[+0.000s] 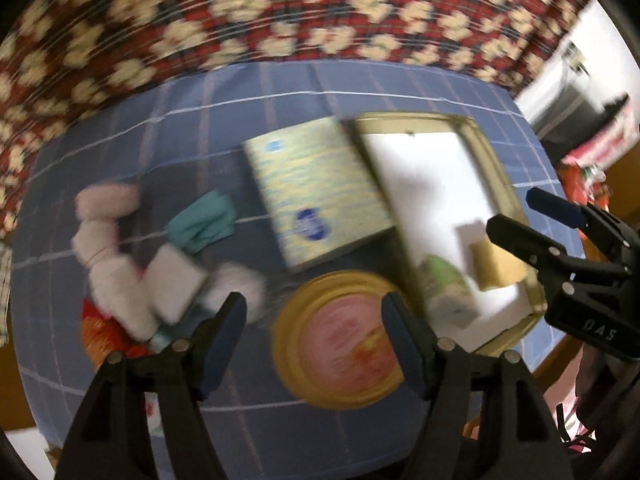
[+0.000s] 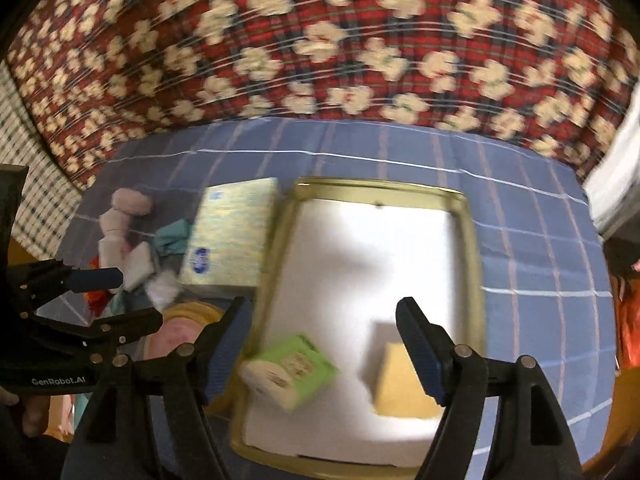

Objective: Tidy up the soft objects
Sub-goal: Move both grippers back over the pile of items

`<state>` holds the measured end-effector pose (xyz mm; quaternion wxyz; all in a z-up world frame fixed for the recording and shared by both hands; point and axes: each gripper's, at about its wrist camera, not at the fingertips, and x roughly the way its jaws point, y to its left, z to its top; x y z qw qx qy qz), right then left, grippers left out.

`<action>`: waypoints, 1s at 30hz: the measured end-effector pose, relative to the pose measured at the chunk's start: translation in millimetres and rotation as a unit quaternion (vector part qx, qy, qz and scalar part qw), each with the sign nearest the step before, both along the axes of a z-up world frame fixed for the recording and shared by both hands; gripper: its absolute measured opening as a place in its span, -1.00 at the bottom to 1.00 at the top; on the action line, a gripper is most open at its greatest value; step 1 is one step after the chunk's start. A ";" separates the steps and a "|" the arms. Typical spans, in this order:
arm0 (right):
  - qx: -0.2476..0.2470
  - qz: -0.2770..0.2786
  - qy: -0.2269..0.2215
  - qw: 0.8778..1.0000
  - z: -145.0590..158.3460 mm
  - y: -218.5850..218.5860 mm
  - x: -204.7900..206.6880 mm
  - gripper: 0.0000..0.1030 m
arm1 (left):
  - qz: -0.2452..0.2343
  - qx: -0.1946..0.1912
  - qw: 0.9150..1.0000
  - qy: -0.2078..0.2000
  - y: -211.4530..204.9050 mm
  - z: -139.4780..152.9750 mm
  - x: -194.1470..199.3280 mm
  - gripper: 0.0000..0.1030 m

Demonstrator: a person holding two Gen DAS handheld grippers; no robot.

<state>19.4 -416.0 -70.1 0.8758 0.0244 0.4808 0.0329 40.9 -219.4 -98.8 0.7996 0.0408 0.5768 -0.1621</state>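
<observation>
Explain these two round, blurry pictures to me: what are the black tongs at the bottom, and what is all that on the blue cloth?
The tongs are hand-held grippers; a person carries one in each hand, and each has a wide-angle camera looking along its two fingers. One picture is from the left gripper, the other from the right gripper; each also catches the other at its edge. Both stand open and hold nothing.

Below them is a blue checked cloth. On it lies a gold-rimmed rectangular tray with a white floor, holding a green-wrapped soft packet and a yellow sponge block. Left of the tray lie a pale yellow flat box with blue marks, a round yellow-rimmed pink lid, and a heap of soft things: a white and pink plush toy and a crumpled teal cloth. The blur is too strong for finer detail.
</observation>
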 end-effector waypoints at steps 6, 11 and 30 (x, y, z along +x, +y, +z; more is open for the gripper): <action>0.008 0.069 -0.001 0.998 -3.2 51.2 18.2 0.48 | 0.090 0.016 0.996 0.007 70.5 -11.4 -11.4 0.37; 0.014 0.140 0.001 0.990 -4.5 102.0 31.0 0.48 | 0.174 0.028 0.984 0.022 133.4 -22.7 -25.8 0.37; -0.008 0.304 0.057 0.951 -37.4 236.2 54.5 0.48 | 0.215 -0.012 0.973 0.086 181.8 -72.7 -55.1 0.37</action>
